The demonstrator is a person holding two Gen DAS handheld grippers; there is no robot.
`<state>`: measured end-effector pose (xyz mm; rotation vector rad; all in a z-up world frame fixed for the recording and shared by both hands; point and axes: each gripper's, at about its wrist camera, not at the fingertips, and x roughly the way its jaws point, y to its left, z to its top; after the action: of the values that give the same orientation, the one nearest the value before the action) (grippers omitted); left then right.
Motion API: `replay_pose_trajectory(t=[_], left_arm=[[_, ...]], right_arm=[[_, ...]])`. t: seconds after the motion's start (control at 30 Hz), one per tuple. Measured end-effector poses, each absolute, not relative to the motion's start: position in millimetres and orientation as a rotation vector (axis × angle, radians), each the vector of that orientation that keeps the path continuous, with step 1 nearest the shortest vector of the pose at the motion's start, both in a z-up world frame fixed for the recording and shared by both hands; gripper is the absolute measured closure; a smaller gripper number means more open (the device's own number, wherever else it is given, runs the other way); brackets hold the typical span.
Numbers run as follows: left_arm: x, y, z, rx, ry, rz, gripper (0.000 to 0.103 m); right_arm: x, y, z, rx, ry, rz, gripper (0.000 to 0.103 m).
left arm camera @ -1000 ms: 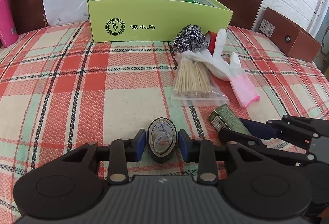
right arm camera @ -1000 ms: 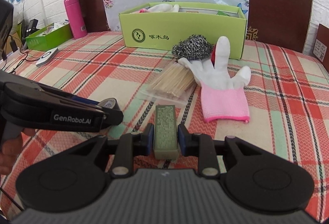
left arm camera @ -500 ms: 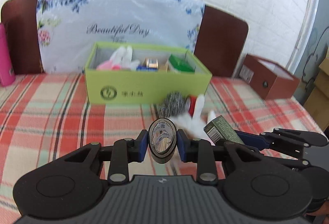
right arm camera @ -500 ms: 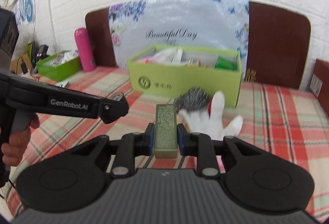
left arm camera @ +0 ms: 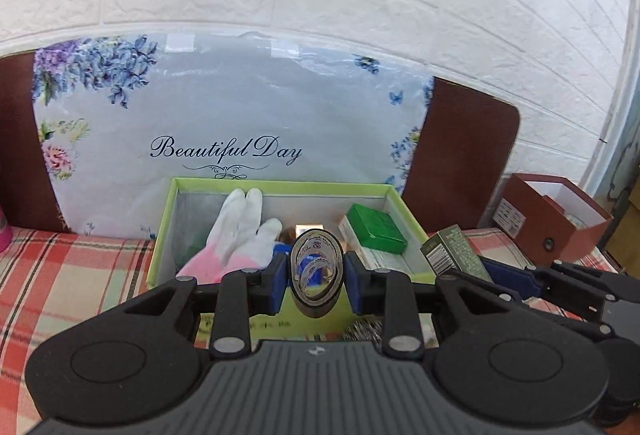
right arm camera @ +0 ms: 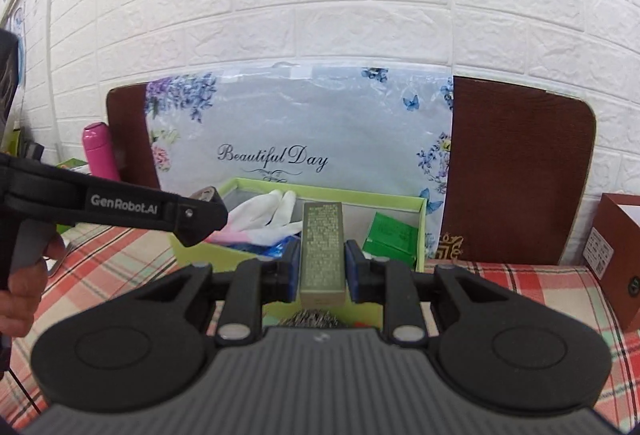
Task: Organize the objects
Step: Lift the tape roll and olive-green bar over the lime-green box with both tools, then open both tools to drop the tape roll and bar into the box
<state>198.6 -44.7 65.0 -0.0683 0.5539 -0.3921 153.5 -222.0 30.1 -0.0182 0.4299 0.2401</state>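
Observation:
My left gripper point(left arm camera: 316, 281) is shut on a black roll of tape point(left arm camera: 317, 271), held upright in the air at the near wall of the lime green box point(left arm camera: 168, 227). My right gripper point(right arm camera: 322, 269) is shut on a small olive green carton point(right arm camera: 322, 247), held in the air just before the same box point(right arm camera: 420, 235); the carton also shows in the left wrist view point(left arm camera: 454, 251). Inside the box lie a white and pink glove point(left arm camera: 240, 231) and a green packet point(left arm camera: 376, 233).
A steel wool scourer point(right arm camera: 310, 317) lies below the right gripper, in front of the box. A brown open box point(left arm camera: 548, 219) stands at the right. A pink bottle point(right arm camera: 98, 149) stands at the far left. A floral bag point(left arm camera: 240, 123) leans behind the box.
Both grippers have risen from the tablecloth and moved forward to the green box, carrying the tape and the carton. The glove, sticks and scourer on the table have dropped below view.

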Motion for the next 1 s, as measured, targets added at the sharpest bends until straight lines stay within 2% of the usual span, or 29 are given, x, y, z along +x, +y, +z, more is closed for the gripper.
replay_pose_trajectory(t=[0.43,0.47,0.5,0.53,0.57,0.73,0.9,1.0], left_arm=[[308.3,-56.9,38.0,-0.031,0.625,-0.335,0.071],[311.6,-57.0,35.5,-0.029,0.615,-0.327,0.067],[314.1,-56.9,33.2,-0.026,0.619,-0.316,0.044],[314.7,-56.0,31.3,-0.029,0.625,-0.302,0.024],[312.0,-52.3,29.4,-0.045,0.61,-0.296,0.023],[296.9,-38.2,28.2,-0.125,0.63,-0.309,0.023],[272.7,-36.8,33.7,-0.095,0.637,-0.279,0.023],[253.2,-36.4,41.3,-0.086,0.63,-0.271,0.022]], right_arm=[[278.5,-210.9,-3.5,-0.085,0.471,0.249,0.08],[283.1,-209.1,-7.9,-0.102,0.476,0.247,0.076],[284.0,-208.0,-12.1,-0.118,0.479,0.24,0.063],[281.8,-207.5,-15.8,-0.132,0.475,0.237,0.057],[277.1,-208.0,-18.6,-0.14,0.466,0.238,0.051],[252.9,-210.0,-23.7,-0.165,0.439,0.219,0.035],[232.8,-213.6,-18.1,-0.153,0.419,0.212,0.001],[215.6,-214.9,-10.3,-0.147,0.4,0.21,0.0]])
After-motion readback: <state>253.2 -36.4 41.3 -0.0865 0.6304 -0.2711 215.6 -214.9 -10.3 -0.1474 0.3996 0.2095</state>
